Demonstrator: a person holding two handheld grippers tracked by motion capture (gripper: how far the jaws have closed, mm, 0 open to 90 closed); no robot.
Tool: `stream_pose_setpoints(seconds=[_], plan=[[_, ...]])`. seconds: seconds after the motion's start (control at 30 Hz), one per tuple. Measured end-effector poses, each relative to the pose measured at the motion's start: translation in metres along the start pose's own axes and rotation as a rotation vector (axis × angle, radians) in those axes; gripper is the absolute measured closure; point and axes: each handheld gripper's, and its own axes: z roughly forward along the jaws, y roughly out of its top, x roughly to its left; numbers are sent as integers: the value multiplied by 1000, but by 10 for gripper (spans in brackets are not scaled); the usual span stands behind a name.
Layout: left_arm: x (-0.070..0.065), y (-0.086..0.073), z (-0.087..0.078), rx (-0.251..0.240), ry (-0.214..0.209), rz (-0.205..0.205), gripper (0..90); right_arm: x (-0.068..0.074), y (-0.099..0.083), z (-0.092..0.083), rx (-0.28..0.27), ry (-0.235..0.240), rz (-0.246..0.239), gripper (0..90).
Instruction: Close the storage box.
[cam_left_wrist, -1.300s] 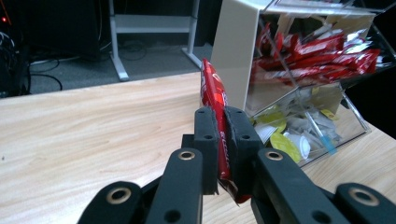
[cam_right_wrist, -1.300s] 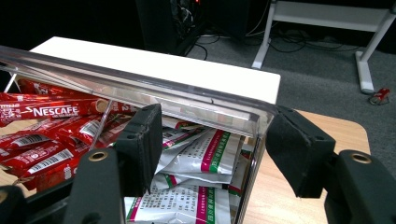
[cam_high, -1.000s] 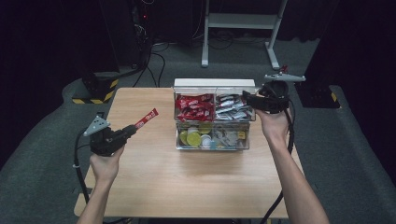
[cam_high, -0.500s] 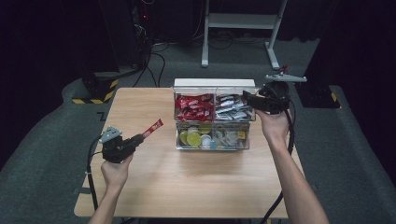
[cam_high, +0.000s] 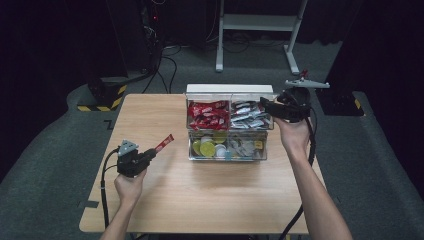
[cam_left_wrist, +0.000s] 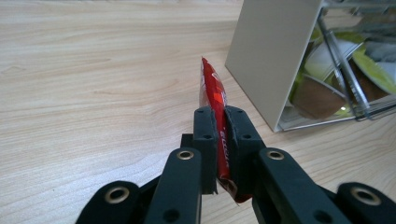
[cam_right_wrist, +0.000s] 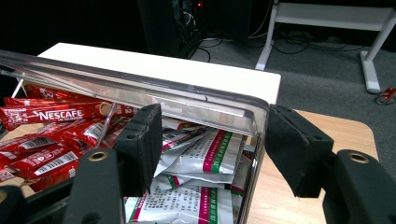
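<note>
From the high view, the left gripper (cam_high: 150, 154) sits over the bare left part of the pale wooden table (cam_high: 220, 200), held low in the person's left hand (cam_high: 129, 184); its jaws are pressed together on a slim red foil stick sachet (cam_high: 164, 143), which slants up and away toward the clear plastic organiser box (cam_high: 229, 152) but stays apart from it; the box stands at the far middle of the table, with red sachets (cam_high: 207, 115) in its back-left compartment, white-and-green sachets (cam_high: 247, 114) in its back-right one, and round yellow-green capsules (cam_high: 207, 148) in front; the right gripper (cam_high: 265, 106) rests at the box's far right corner, at the edge of the back-right compartment.

In the left gripper view, the two black jaws clamp the red sachet (cam_left_wrist: 215, 98) near its lower end, its tip rising past them over the table (cam_left_wrist: 93, 84); the organiser box's beige side wall (cam_left_wrist: 273, 56) stands just to the right, with capsules (cam_left_wrist: 327, 70) seen through the clear front.

In the right gripper view, the jaws stand spread either side of the box's transparent corner rim (cam_right_wrist: 224, 105), one pad inside over the white-and-green sachets (cam_right_wrist: 205, 158), the other outside; neither pad clearly presses the wall; red sachets (cam_right_wrist: 51, 116) lie to the left.
</note>
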Motion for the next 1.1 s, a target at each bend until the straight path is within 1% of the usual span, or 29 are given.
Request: stream_pose_setpoints(seconds=[0.17, 0.2, 0.27, 0.4, 0.43, 0.53, 0.57, 0.63, 0.67, 0.7, 0.8, 0.83, 0.87, 1.03, 1.07, 1.1], plan=[[0, -4, 9, 20, 6, 1, 840, 0, 0, 0, -2, -3, 4, 374], [-1, -6, 10, 22, 7, -4, 839, 0, 0, 0, -2, -3, 5, 374], [-1, -8, 14, 29, 14, 2, 837, 0, 0, 0, -1, -2, 5, 374], [-2, -13, 20, 50, 18, 1, 835, 0, 0, 0, -1, -1, 5, 374], [-2, -13, 21, 55, 20, 10, 834, 0, 0, 0, 0, -1, 4, 374], [-3, -15, 25, 72, 15, 6, 829, 0, 0, 0, 0, 1, 5, 375], [-4, -17, 26, 78, 17, 12, 827, 0, 0, 0, 1, 1, 7, 376], [-4, -18, 27, 81, 15, 3, 825, 0, 0, -1, 1, 2, 7, 376], [-3, -18, 27, 82, 17, 5, 824, 0, 0, -1, 0, 2, 5, 376], [-3, -19, 28, 84, 15, -3, 824, -1, 0, -1, -1, 3, 5, 376], [-2, -20, 32, 115, 18, 6, 812, 0, 0, -1, -1, 0, 2, 378], [-2, -22, 34, 133, 24, 13, 807, 0, 0, -1, -2, -1, 1, 378], [-2, -24, 36, 145, 23, 12, 801, 0, 0, -1, 0, -1, 1, 378], [-2, -30, 42, 181, 27, 3, 771, 0, 1, -1, 5, -2, 1, 379], [-2, -30, 42, 182, 26, 11, 754, 0, 1, -1, 5, -3, -2, 379], [-2, -30, 43, 180, 24, 9, 747, 0, 1, -1, 6, -3, -4, 379]])
